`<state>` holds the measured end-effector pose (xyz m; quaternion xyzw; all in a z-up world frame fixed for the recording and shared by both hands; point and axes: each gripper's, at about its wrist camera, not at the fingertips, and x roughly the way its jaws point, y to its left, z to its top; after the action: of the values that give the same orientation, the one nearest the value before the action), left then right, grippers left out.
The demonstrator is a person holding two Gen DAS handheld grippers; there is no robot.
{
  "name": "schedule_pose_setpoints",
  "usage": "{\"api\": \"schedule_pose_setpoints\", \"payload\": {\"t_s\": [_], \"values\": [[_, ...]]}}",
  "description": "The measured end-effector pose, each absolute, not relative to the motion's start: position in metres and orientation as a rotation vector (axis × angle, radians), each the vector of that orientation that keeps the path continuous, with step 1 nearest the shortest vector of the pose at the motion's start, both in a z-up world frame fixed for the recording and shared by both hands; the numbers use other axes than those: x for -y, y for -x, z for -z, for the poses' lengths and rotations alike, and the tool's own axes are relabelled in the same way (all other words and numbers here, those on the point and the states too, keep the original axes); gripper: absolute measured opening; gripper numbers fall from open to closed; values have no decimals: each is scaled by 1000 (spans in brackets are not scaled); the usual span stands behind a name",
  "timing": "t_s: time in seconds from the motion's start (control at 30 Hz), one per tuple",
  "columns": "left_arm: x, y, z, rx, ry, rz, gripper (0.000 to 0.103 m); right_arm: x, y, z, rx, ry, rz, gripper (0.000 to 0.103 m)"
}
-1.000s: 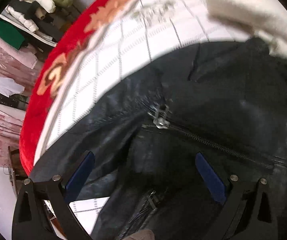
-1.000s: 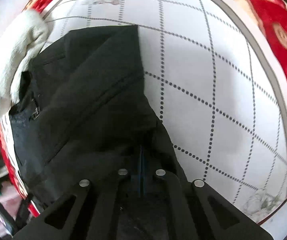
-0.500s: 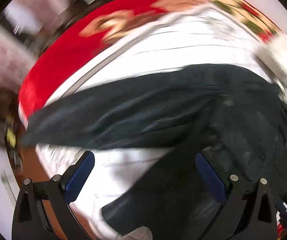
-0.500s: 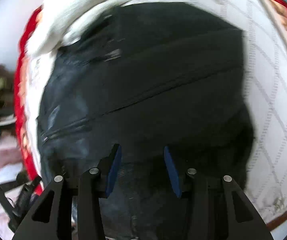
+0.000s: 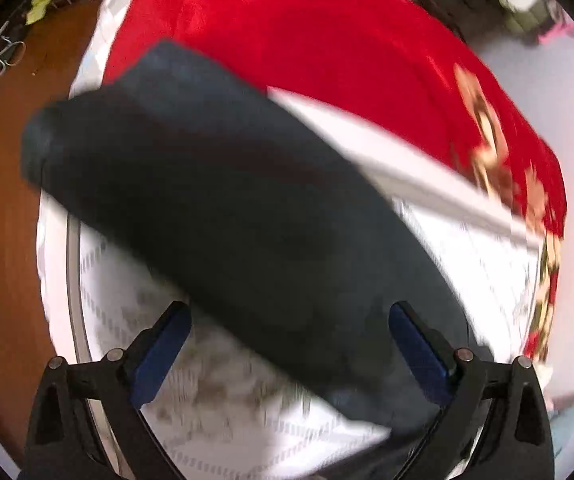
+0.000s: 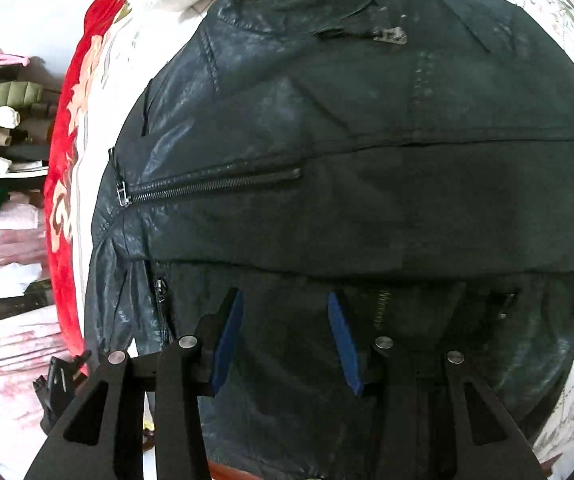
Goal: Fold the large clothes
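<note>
right tool (image 6: 285, 338) now apart, jacket (image 6: 347, 184) released, flat on bed (image 5: 223, 412) | left tool (image 5: 287, 354) apart, swings to sleeve (image 5: 207, 208) | sleeve fold seems next

1 black leather jacket (image 6: 367, 160), 1 red blanket (image 5: 327, 40), 1 white quilted sheet (image 5: 215, 400), 2 grippers.

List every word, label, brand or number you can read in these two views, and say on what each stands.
None can be read.
The jacket, its zipper and buckle show no legible brand or tag.
The red blanket and the white sheet carry only patterns, no text.
The left view is too blurred to tell small marks.
</note>
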<state>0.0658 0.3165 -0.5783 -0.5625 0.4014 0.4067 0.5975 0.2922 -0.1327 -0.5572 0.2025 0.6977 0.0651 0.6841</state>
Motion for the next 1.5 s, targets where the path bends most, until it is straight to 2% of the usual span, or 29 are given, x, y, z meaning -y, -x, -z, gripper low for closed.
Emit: {"api": "schedule_pose_setpoints", "payload": {"t_s": [0.03,0.07,0.1,0.2,0.23,0.27,0.37,0.43,0.6,0.8,0.97,1.13,1.3,1.43,1.5], "values": [[-320,-68,577,-914,1301,-958,98,131,-292,559,-1564,-460,-142,47],[-325,-69,576,-898,1287,-986,90,127,-292,562,-1565,-462,-135,47],[-332,-71,575,-882,1272,-1015,87,124,-293,565,-1567,-460,-129,47],[-342,-77,570,-849,1192,-1063,52,115,-294,569,-1564,-435,-110,47],[-347,-82,567,-854,1139,-1074,30,112,-295,569,-1560,-399,-95,47],[-348,-87,562,-858,1093,-1072,18,110,-295,569,-1556,-374,-86,47],[-344,-106,542,-871,942,-1040,9,100,-300,566,-1526,-265,-38,50],[-335,-118,521,-879,822,-1012,7,95,-303,564,-1497,-221,-26,66],[-303,-159,465,-867,561,-897,6,79,-307,549,-1428,-119,-17,87],[-219,-234,411,-845,323,-642,5,116,-308,520,-1390,-267,-46,87],[-90,-291,397,-841,164,-300,5,191,-299,503,-1374,-407,45,87],[51,-316,430,-920,55,17,5,286,-276,499,-1357,-484,198,87],[132,-318,499,-1106,-101,103,8,355,-251,516,-1375,-521,319,87],[138,-313,533,-1207,-139,100,22,388,-236,527,-1395,-549,341,87],[132,-309,529,-1199,-123,115,55,394,-234,532,-1402,-574,330,87]]}}
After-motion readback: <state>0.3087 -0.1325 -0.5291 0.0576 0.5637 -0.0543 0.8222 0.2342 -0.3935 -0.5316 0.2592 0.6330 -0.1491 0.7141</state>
